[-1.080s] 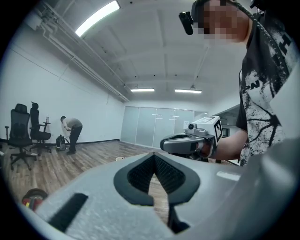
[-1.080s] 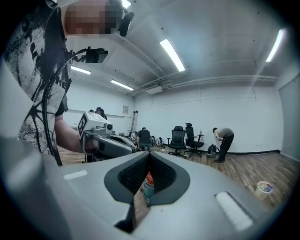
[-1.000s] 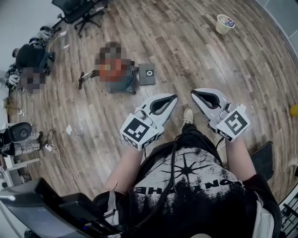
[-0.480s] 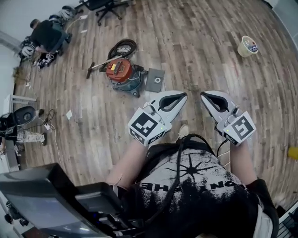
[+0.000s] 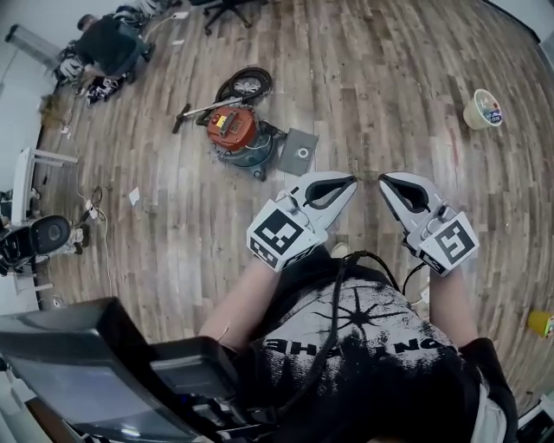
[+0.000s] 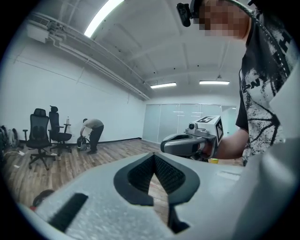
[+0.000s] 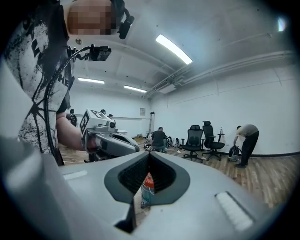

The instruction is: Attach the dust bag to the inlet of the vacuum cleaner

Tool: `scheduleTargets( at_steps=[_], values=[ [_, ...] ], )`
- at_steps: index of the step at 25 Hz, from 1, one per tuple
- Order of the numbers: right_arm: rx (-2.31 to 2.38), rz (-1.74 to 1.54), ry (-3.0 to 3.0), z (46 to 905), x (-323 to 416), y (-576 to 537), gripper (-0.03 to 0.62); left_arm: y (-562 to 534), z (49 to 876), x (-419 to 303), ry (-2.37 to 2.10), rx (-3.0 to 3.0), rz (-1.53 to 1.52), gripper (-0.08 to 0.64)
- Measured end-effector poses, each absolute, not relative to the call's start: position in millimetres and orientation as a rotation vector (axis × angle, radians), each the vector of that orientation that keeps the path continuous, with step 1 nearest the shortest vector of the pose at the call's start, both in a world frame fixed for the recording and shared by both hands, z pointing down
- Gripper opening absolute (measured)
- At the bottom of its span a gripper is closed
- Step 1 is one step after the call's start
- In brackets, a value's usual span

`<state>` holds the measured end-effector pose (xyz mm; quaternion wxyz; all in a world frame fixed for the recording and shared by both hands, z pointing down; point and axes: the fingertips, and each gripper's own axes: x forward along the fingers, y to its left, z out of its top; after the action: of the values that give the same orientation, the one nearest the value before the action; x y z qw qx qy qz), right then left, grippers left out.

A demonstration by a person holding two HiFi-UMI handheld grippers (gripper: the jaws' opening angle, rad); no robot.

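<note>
The vacuum cleaner (image 5: 235,130), a round dark body with an orange top, stands on the wood floor ahead of me. Its hose (image 5: 245,85) lies coiled behind it. The grey flat dust bag (image 5: 299,151), with a round hole in its collar, lies on the floor just right of the vacuum. My left gripper (image 5: 351,180) and right gripper (image 5: 383,179) are held side by side in the air, well short of the bag, both shut and empty. Through the right gripper's (image 7: 149,153) shut jaws the vacuum cleaner (image 7: 146,185) shows far ahead.
A person (image 5: 108,43) crouches at the far left by bags. An office chair (image 5: 227,7) stands at the top edge. A paper tub (image 5: 483,108) sits at the right and a yellow object (image 5: 541,323) at the lower right. Black gear (image 5: 35,238) and cables lie at the left.
The head view has swung: the vacuum and bag have shifted right and closer to the grippers. Both grippers stay shut and side by side, carried along together.
</note>
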<state>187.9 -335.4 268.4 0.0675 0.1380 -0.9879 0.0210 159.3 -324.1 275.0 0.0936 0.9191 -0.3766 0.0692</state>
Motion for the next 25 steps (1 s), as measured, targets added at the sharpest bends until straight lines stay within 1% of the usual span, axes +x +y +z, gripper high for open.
scheduleTargets(
  at_steps=[5, 10, 17, 21, 25],
  values=[
    [0.364, 0.079, -2.971, 278.8, 169.2, -374.1, 0.003, -361.4, 285.7, 139.4, -1.156, 2.686, 0.195, -0.003],
    [0.333, 0.029, -2.98, 275.5, 138.0, -431.4, 0.003, -419.8, 290.6, 116.3, -1.147, 2.683, 0.185, -0.003],
    [0.308, 0.003, -2.951, 267.1, 78.5, -528.1, 0.003, -515.2, 282.6, 75.1, -1.05, 2.726, 0.211, -0.003],
    [0.303, -0.044, -3.053, 248.6, 40.1, -574.0, 0.003, -566.1, 283.2, 48.9, -1.043, 2.737, 0.219, -0.003],
    [0.315, -0.048, -3.012, 253.0, 27.3, -606.5, 0.003, -593.1, 286.6, 27.4, -1.086, 2.719, 0.219, -0.003]
  ],
)
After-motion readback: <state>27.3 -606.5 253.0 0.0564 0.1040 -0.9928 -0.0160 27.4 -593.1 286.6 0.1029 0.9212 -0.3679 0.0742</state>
